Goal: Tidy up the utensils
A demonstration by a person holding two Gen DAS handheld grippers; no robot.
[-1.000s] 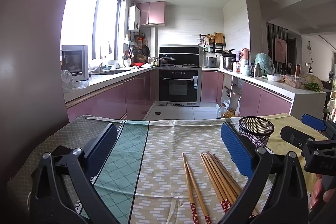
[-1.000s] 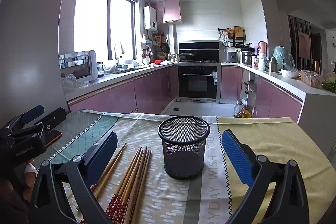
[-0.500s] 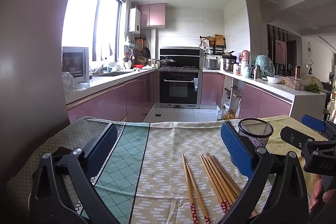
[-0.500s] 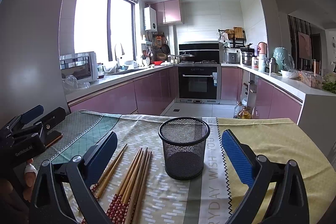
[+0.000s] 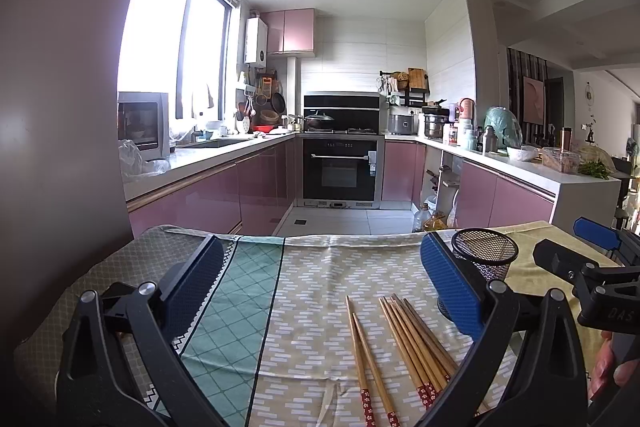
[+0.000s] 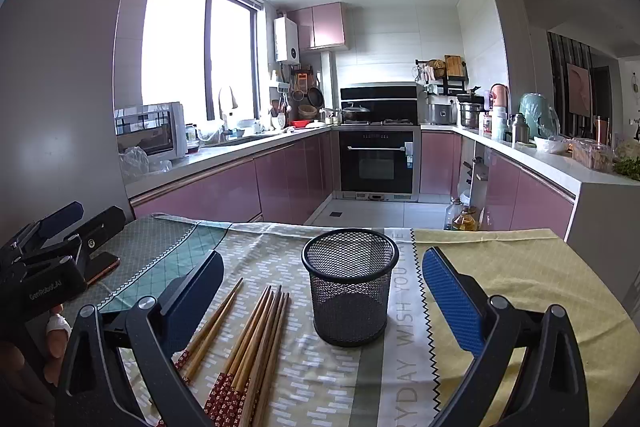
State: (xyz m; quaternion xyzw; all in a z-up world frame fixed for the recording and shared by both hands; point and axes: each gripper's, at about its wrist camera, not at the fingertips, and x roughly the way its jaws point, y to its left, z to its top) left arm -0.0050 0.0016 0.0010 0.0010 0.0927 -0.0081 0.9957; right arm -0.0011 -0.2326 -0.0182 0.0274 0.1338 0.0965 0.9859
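Both tongs gape wide, empty: left tongs [image 5: 320, 291] face the chopsticks [image 5: 404, 343], nearer, lengthwise between its fingers; right tongs [image 6: 320, 291] frame the cup [image 6: 350, 291].

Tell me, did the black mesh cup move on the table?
No. In the right wrist view the mesh cup stays just left of the printed lettering stripe, beside the chopsticks, as before.

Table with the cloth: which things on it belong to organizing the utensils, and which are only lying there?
For the job:
- loose pair of chopsticks
- bundle of chopsticks
- black mesh cup

Just lying about:
- phone at the table's left edge
- patterned tablecloth
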